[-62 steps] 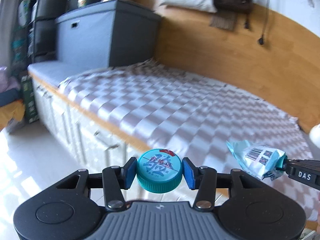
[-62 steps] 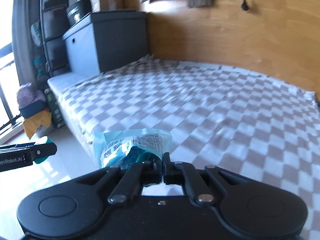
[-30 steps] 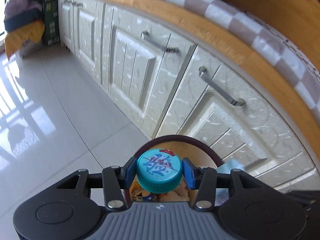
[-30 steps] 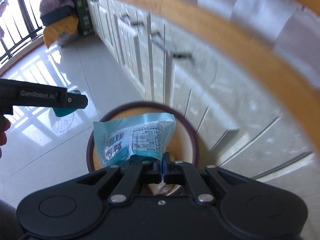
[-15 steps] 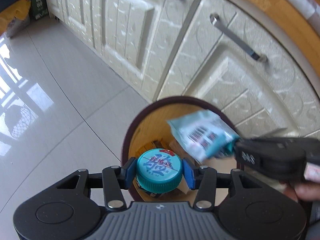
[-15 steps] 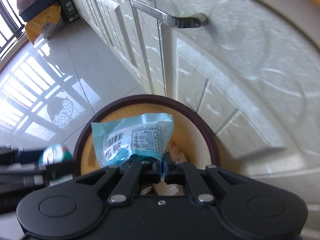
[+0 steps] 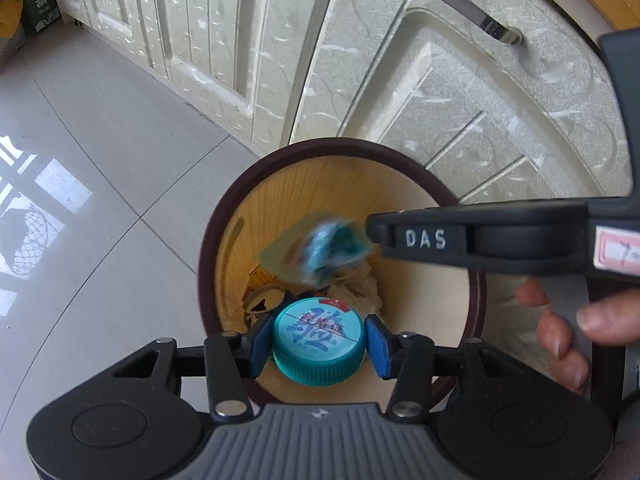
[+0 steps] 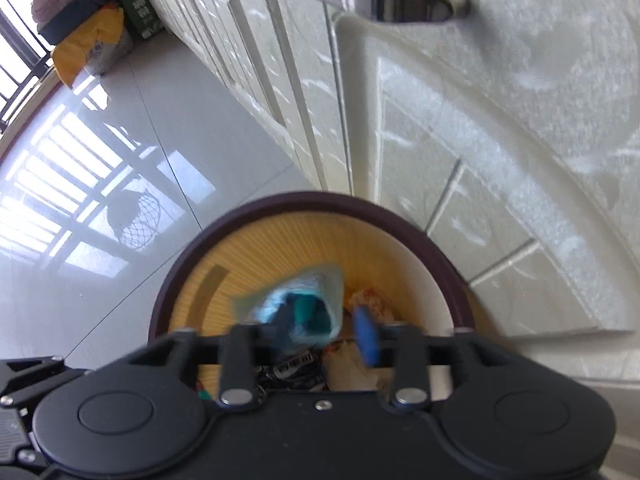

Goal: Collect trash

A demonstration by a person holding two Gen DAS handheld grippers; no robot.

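The left gripper (image 7: 319,340) points steeply down over the round wooden waste bin with a dark brown rim (image 7: 224,216), its blue pads clamped on a teal plastic bottle cap (image 7: 319,339); to its right, the right gripper (image 8: 326,330), tilted down likewise with fingers (image 7: 560,340) curled on its handle, is opening its jaws; the blurred light-blue plastic wrapper (image 7: 326,250) lies loose between them above the bin's rubbish.

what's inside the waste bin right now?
Inside the waste bin: a blurred blue wrapper dropping from the opening right gripper, crumpled paper, a round metal lid. The bottle cap hides what lies below.
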